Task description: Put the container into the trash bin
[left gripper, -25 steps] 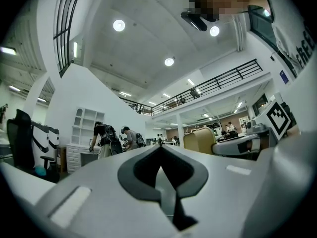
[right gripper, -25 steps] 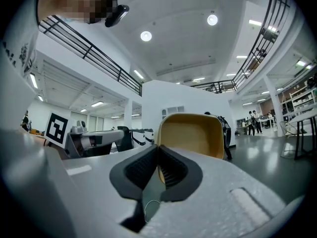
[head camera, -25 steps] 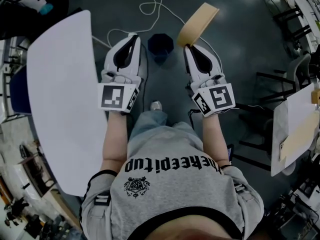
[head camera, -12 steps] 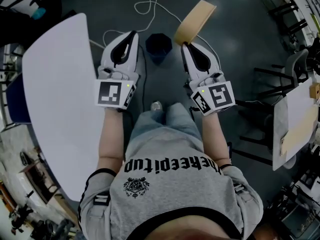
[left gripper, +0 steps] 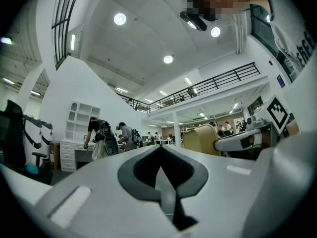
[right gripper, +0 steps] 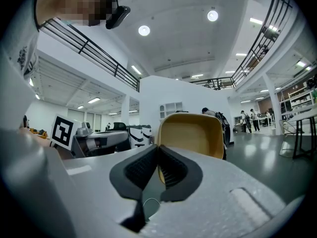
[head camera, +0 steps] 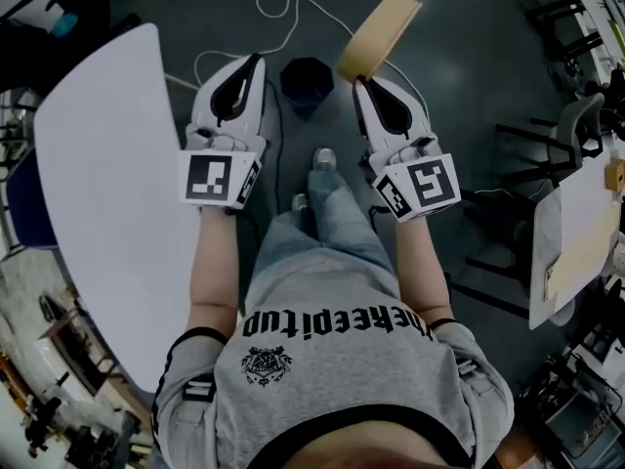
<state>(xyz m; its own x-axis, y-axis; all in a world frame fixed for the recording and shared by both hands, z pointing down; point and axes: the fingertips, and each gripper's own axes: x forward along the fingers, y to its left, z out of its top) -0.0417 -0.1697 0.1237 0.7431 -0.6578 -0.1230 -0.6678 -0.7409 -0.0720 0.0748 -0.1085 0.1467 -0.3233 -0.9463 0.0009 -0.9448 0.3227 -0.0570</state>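
The container, a shallow tan tray, is off the ground, pinched by one short edge in the right gripper, whose jaws are closed on its rim with the hollow side facing back toward that gripper's camera. Its long axis runs straight on from the jaws, away from the person and slanting to the right. So it lies to the right of the trash bin and mostly beyond it, not over the opening.

The bin is a small dark one standing on the floor, in the gap between the two grippers and just left of the right gripper's tip. The right hand is the one that carries the load, so in my judgement the coming move is a short swing left and down to bring the tray over the bin's mouth (how far down cannot be read from above).

The left gripper is on the bin's left, its jaws pressed together with nothing between them.

A white cable loops on the floor beyond the bin, a shoe is planted on its near side, and a white table lies well to its left. The room is a large open hall with a railed balcony.
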